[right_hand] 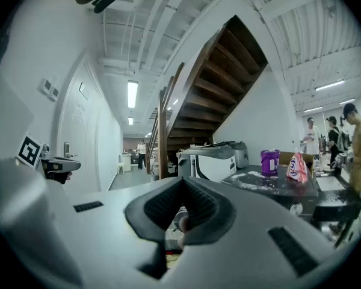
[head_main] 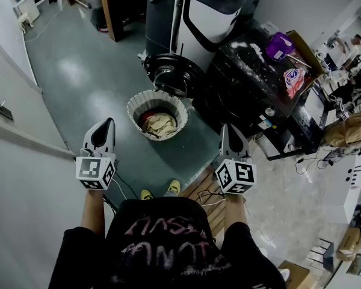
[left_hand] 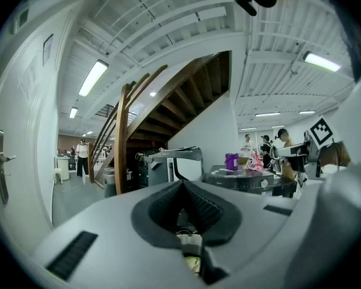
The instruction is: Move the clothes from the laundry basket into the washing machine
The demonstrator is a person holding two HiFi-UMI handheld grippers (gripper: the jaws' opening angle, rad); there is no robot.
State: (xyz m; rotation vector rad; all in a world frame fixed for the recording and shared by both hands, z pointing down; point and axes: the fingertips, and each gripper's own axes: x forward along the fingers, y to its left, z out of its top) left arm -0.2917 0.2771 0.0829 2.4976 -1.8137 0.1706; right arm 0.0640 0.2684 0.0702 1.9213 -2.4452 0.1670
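Note:
A round white laundry basket [head_main: 157, 98] stands on the floor ahead of me, holding red and cream clothes [head_main: 158, 123]. Just behind it the washing machine's round dark door [head_main: 171, 77] hangs open at floor level, in front of the washing machine [head_main: 200, 17]. My left gripper [head_main: 107, 122] is held level, left of the basket and nearer to me, jaws shut and empty. My right gripper [head_main: 224, 127] hangs to the basket's right, also shut with nothing in it. Both gripper views look along closed jaws, left gripper [left_hand: 182, 182] and right gripper [right_hand: 182, 180], toward the washing machine [left_hand: 168, 164] [right_hand: 213, 158].
A dark table [head_main: 259, 95] with a purple tub [head_main: 279, 45] and a detergent bag [head_main: 295, 80] stands right of the washer. A white wall and door [head_main: 12, 131] run along the left. A wooden staircase [left_hand: 150, 101] rises behind. People stand at the far right [right_hand: 352, 143].

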